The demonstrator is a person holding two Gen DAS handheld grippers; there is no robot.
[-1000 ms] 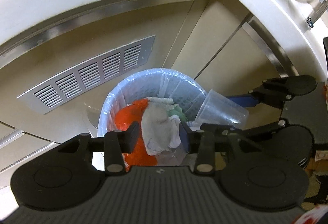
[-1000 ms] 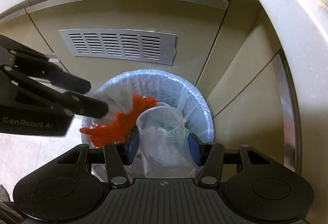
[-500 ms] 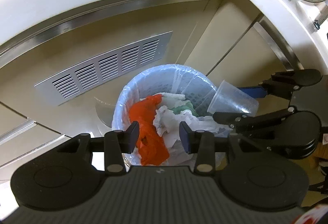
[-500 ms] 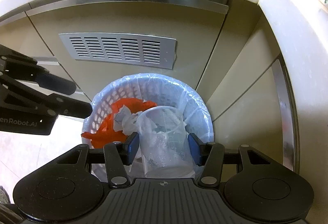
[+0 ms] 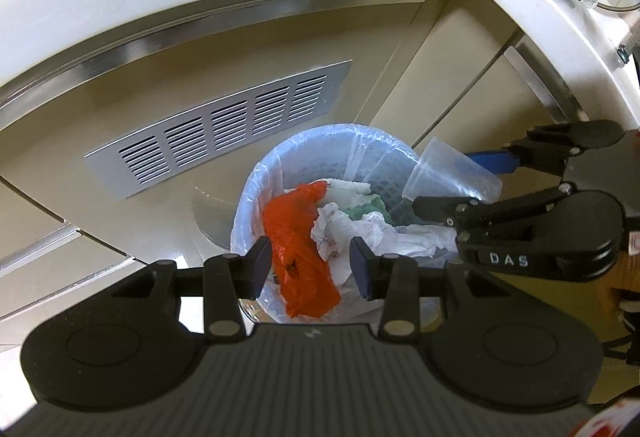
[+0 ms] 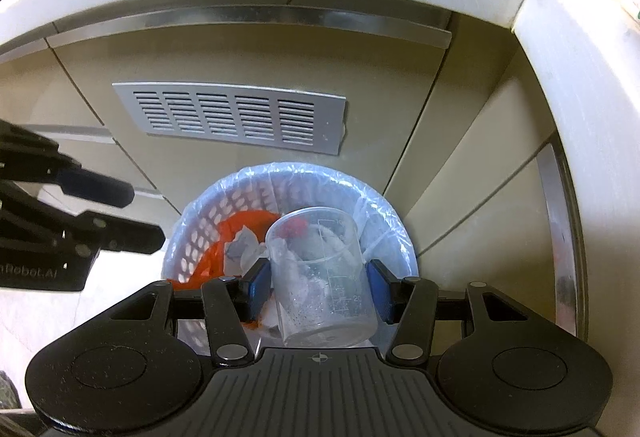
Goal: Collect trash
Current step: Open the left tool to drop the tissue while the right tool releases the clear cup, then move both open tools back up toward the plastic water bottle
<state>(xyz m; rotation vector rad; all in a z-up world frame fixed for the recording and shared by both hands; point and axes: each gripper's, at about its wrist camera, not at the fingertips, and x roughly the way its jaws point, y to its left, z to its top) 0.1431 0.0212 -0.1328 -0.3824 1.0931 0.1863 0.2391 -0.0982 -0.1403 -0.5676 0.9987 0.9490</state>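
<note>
the right claw [image 6: 318,287] clamps a clear cup [image 6: 320,277] above the bin [image 6: 384,209]; the left claw [image 5: 310,263] hangs empty and parted over its orange bag [image 5: 300,257].

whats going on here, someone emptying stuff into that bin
A person is collecting trash with a handheld gripper in each hand, both held over a lined waste basket by the cabinets. The right gripper has its jaws closed on a clear plastic cup, held above the basket and not yet dropped. The left gripper has open, empty jaws. In the basket lie an orange plastic bag and crumpled paper towels.
</note>
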